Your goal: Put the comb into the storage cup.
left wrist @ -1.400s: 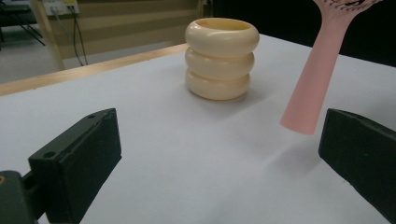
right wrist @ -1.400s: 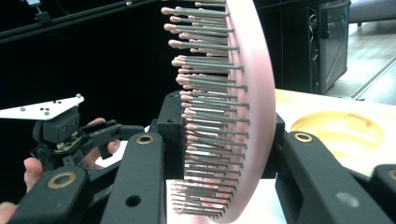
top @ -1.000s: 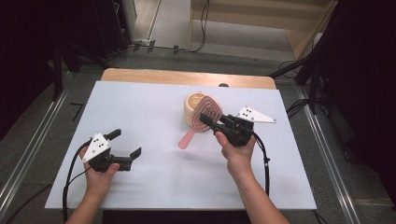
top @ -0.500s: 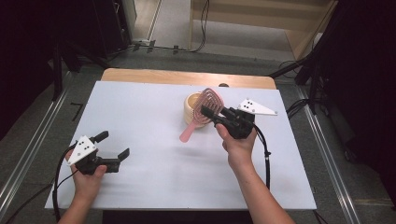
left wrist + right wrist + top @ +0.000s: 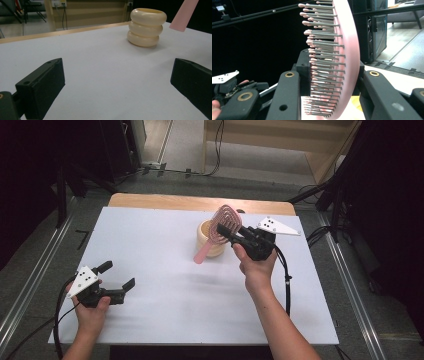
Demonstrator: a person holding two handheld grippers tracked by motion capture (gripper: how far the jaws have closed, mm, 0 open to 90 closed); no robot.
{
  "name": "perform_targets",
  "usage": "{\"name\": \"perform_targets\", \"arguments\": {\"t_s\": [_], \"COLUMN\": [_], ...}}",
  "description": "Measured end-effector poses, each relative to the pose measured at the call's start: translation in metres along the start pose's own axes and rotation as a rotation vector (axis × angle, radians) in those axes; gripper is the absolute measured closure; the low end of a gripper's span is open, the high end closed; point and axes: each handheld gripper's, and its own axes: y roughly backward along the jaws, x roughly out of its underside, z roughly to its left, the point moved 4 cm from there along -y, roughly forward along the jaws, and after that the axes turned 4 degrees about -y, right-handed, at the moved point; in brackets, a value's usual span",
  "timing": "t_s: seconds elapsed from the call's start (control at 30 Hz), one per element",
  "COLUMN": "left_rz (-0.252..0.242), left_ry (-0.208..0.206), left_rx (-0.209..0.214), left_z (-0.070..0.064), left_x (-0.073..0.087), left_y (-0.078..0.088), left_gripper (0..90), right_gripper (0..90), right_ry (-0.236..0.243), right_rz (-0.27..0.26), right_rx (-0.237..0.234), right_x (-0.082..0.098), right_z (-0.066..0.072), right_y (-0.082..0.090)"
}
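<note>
A pink hairbrush (image 5: pixel 224 221) hangs tilted in the air, its handle (image 5: pixel 202 255) pointing down and left in front of a cream ribbed holder (image 5: pixel 206 243) that stands on the white table (image 5: pixel 150 235). My right gripper (image 5: pixel 226 232) is shut on the brush head; in the right gripper view the bristles (image 5: pixel 324 57) sit between the two jaws. Near the front left my left gripper (image 5: pixel 119 274) is open and holds nothing. The left gripper view looks between its spread jaws at the holder (image 5: pixel 146 27), with the brush handle tip (image 5: pixel 183 15) above it.
A wooden strip (image 5: pixel 175 202) runs along the table's far edge. Cables (image 5: pixel 286 280) trail from both grippers. Dark stands and floor rails flank the table. In the right gripper view, my left gripper (image 5: pixel 227 81) shows far off at the lower left.
My right gripper has raised the brush and tipped its head up beside the holder. My left gripper has drawn back toward the front left corner.
</note>
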Motion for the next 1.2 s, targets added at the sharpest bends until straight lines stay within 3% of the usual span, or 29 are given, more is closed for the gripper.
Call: {"name": "perform_targets", "arguments": {"t_s": [0.3,1.2], "left_rz": [-0.002,0.001], "left_ry": [-0.002,-0.003], "left_rx": [-0.002,-0.006], "left_z": [-0.001,-0.001], "left_x": [0.000,0.001], "left_y": [0.000,-0.001], "left_gripper": [0.0,0.6], "right_gripper": [62.1,62.1], "right_ry": [0.015,-0.001], "right_rz": [-0.007,-0.065], "right_rx": [0.022,0.108], "right_x": [-0.011,-0.035], "right_z": [-0.006,-0.037], "right_y": [-0.002,-0.002]}}
